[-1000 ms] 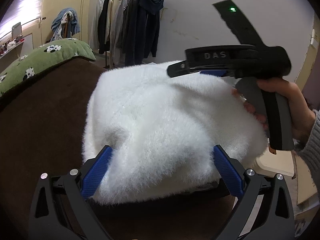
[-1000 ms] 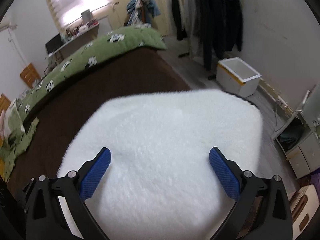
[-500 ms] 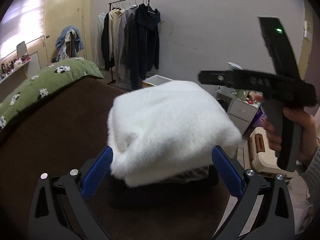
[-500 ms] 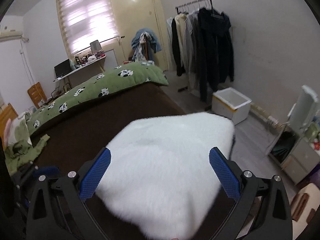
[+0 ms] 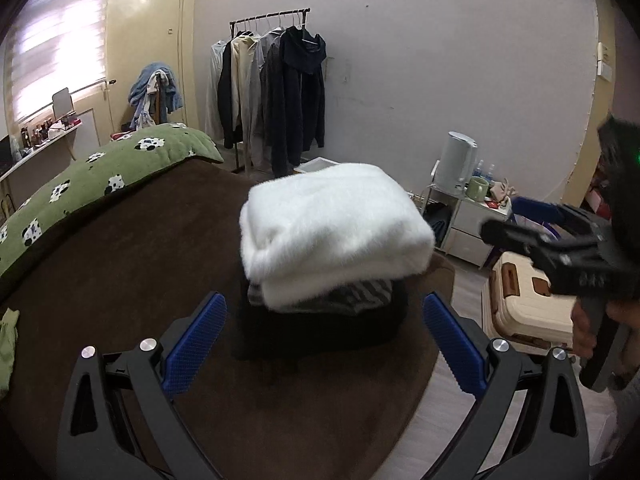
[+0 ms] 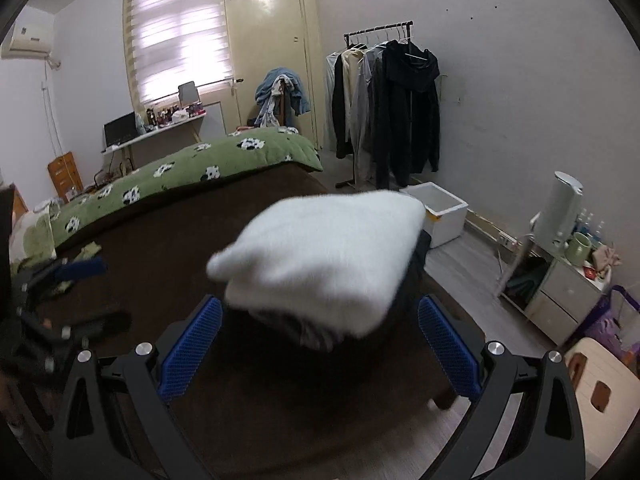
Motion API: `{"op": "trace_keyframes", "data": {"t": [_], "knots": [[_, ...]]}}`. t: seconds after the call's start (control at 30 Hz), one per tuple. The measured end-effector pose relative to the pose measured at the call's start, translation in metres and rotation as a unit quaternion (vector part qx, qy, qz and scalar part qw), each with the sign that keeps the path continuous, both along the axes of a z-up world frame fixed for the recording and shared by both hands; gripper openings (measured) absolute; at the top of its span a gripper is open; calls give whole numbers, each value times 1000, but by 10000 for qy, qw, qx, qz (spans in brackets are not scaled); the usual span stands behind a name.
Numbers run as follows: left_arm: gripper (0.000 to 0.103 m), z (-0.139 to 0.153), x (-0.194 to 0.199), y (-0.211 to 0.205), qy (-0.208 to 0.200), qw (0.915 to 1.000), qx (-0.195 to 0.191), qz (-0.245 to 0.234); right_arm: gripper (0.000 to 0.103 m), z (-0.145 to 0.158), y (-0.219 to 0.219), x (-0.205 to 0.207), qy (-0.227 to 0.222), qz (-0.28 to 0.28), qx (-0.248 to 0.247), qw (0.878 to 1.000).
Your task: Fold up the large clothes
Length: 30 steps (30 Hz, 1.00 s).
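From the left wrist view, the left claw point(image 5: 322, 344) stands wide with nothing between its blue pads, and the folded white fleece point(image 5: 334, 234) lies dead ahead at twelve o'clock, apart from the fingertips, on top of a short stack of folded clothes point(image 5: 320, 312) near the corner of the brown bed point(image 5: 128, 264). Its long side seems to run from about ten to four o'clock across the claw's line. The right claw point(image 5: 532, 222) shows at three o'clock in a person's hand point(image 5: 592, 328), off to the side of the stack; whether it is parted cannot be told from here. From the right wrist view, the right claw point(image 6: 318, 344) is plainly wide and holds nothing, with the fleece point(image 6: 320, 256) at twelve o'clock, its near edge just past the pads. The left claw is only a dark blur at nine o'clock. Neither claw looks clearly nearer, and the fold itself looks finished.
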<state>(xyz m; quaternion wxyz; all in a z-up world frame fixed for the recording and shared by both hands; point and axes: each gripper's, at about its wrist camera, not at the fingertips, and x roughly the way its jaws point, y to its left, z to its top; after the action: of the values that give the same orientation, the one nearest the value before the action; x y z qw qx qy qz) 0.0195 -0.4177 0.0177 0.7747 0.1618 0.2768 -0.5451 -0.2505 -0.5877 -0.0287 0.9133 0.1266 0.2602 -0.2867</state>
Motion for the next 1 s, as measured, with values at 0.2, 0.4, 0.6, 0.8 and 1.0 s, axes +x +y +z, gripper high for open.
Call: {"op": "trace_keyframes", "data": {"t": [0.2,0.4,0.6,0.8,1.0], "knots": [[97,-16,-34,29,-130,9999,-113,-2,97,-20,42,-39,76,-52,-137,9999],[97,-36,-61,49,-90,9997,-209,51,97,-42,73,-63,-1,-113,-281,9995],[97,-48,-70,57,-140,9996,-211,117,97,-52,82,-75,-20,-125,-460,9989],[97,-54,-73,58,-147,9996,-196,131,97,-52,86,-77,-55,-76,-521,9986],[97,-56,-74,51,-155,9997,-163,131,97,-51,82,-75,-71,-40,-501,9987]]}}
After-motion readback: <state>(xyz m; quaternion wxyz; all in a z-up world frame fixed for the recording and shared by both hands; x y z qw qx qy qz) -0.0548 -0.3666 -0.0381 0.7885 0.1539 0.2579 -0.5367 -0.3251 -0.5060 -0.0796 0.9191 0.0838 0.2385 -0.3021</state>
